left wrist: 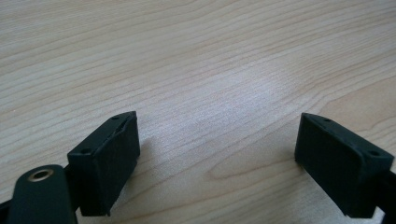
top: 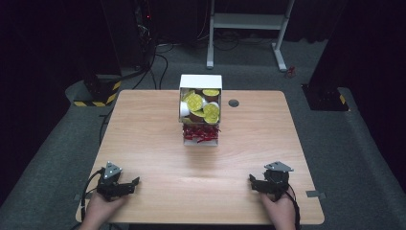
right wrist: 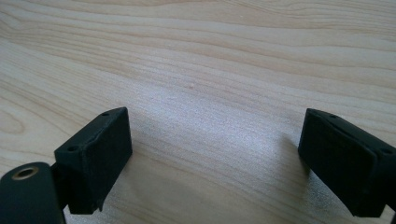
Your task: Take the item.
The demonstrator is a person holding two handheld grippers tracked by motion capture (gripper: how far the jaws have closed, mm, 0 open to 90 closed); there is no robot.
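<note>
Black and two-jawed, the left gripper (top: 125,186) is held low over the near left part of the pale wooden bench (top: 153,143), its jaws spread wide with nothing between them; in the left gripper view only bare wood grain is seen in the gap. The right gripper (top: 258,184), equally black, is held at the near right, jaws likewise wide apart and empty, with bare bench seen between them in the right gripper view. One hand is seen behind each gripper, two in all, and each gripper is topped by one grey three-cornered plate.

Well apart from both grippers, at the far middle of the bench, one white cardboard box (top: 200,82) is placed. Small round cups with yellow lids (top: 195,101) are piled in it, about six being countable. Red shredded paper (top: 200,132) is seen at its near end. One small dark round grommet (top: 233,103) is set in the bench just right of the box.
</note>
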